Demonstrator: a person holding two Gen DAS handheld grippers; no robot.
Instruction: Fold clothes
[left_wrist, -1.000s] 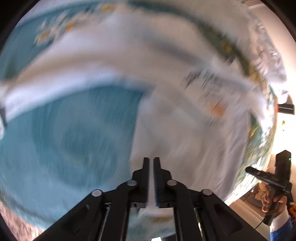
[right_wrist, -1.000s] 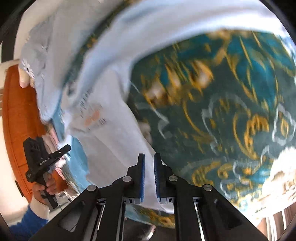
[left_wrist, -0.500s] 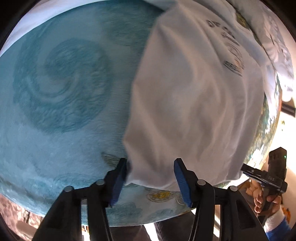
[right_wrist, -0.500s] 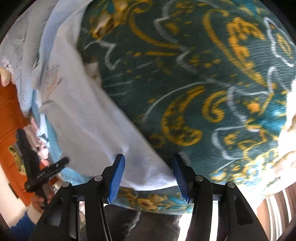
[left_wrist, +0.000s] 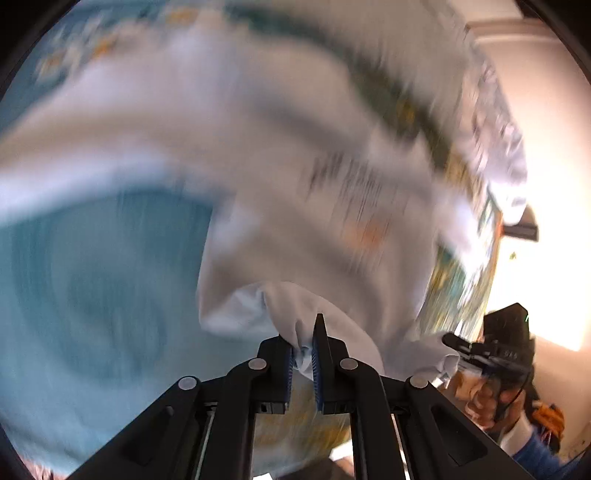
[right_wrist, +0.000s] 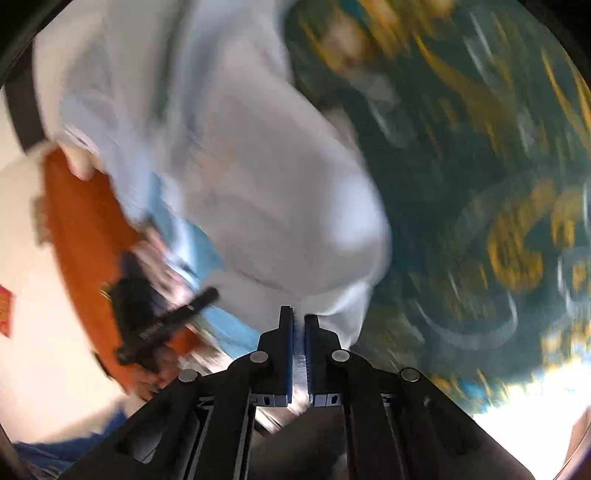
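A white T-shirt (left_wrist: 332, 206) with dark and orange print lies on a patterned blanket; both views are motion-blurred. My left gripper (left_wrist: 303, 343) is shut on a bunched near edge of the shirt. My right gripper (right_wrist: 299, 325) is shut on another edge of the same shirt (right_wrist: 258, 192), with cloth pinched between the blue pads. Each gripper shows in the other's view: the right one (left_wrist: 491, 350) at the lower right, the left one (right_wrist: 162, 321) at the lower left, both hand-held.
The teal blanket (left_wrist: 92, 295) has a swirl pattern on the left and gold and white ornaments (right_wrist: 498, 184) on the right. More pale clothes (left_wrist: 491, 122) lie at the far side. An orange wooden board (right_wrist: 81, 236) borders the bed on the left.
Half a second ago both grippers were open around the shirt's near edge. Now both are shut on it and the shirt's edge is lifted and moving, blurring the scene.
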